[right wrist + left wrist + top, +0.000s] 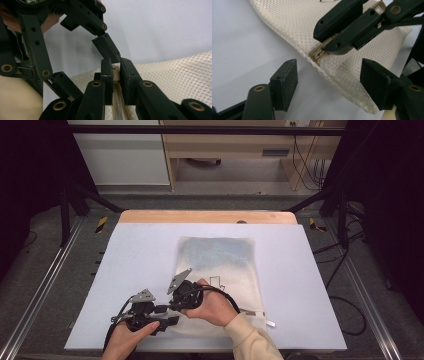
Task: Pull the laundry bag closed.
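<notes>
A cream mesh bag (pixel 220 270) lies flat on the white desk (pixel 135 270), its near end toward you. Your right hand-held gripper (pixel 116 72) is at the bag's near left corner, jaws clenched on the beige zipper (pixel 318 54) that runs along the bag's near edge. Your left hand-held gripper (pixel 328 85) sits just off that same corner, its jaws spread wide on either side of the bag's edge, touching nothing. The zipper lies between and just beyond its open pads. Your right hand (pixel 212 307) rests over the bag's near part; your left hand (pixel 125 337) is beside the bag, over bare desk.
</notes>
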Demonstrator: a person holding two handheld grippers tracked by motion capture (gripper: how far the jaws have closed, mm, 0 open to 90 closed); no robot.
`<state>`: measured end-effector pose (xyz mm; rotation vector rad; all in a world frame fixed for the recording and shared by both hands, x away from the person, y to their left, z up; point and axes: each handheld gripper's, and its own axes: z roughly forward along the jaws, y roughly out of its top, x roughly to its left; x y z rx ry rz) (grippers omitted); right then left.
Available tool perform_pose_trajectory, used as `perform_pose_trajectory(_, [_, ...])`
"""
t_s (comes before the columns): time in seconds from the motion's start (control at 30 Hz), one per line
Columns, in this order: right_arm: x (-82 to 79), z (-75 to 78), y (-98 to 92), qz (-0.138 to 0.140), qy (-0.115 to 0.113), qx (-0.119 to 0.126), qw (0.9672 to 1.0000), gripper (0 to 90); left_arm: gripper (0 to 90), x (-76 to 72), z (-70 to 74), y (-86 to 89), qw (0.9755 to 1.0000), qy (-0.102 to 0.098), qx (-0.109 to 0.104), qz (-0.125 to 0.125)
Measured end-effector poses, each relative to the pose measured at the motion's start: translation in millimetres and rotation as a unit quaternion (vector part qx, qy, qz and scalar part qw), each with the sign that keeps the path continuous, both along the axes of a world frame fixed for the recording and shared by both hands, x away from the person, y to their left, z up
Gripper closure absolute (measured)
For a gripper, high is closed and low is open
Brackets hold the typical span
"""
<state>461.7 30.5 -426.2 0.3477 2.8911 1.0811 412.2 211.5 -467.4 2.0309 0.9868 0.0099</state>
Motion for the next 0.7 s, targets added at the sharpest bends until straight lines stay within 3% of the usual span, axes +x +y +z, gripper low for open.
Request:
perform_pose_trajectory(0.2, [-0.5,2.5,-1.3,-0.005,0.002,0.006,1.0000,81.9,34.7,1.4,-1.9,-2.5,1.0000,0.006,0.001,-0.006])
perform_pose_trajectory(0.7, [-2.2,7.1,-3.4,-0.002,-0.003,0.015,0.9999,81.9,41.1,11.7,-7.6,-4.3,0.9980,0.033,-0.049,-0.023])
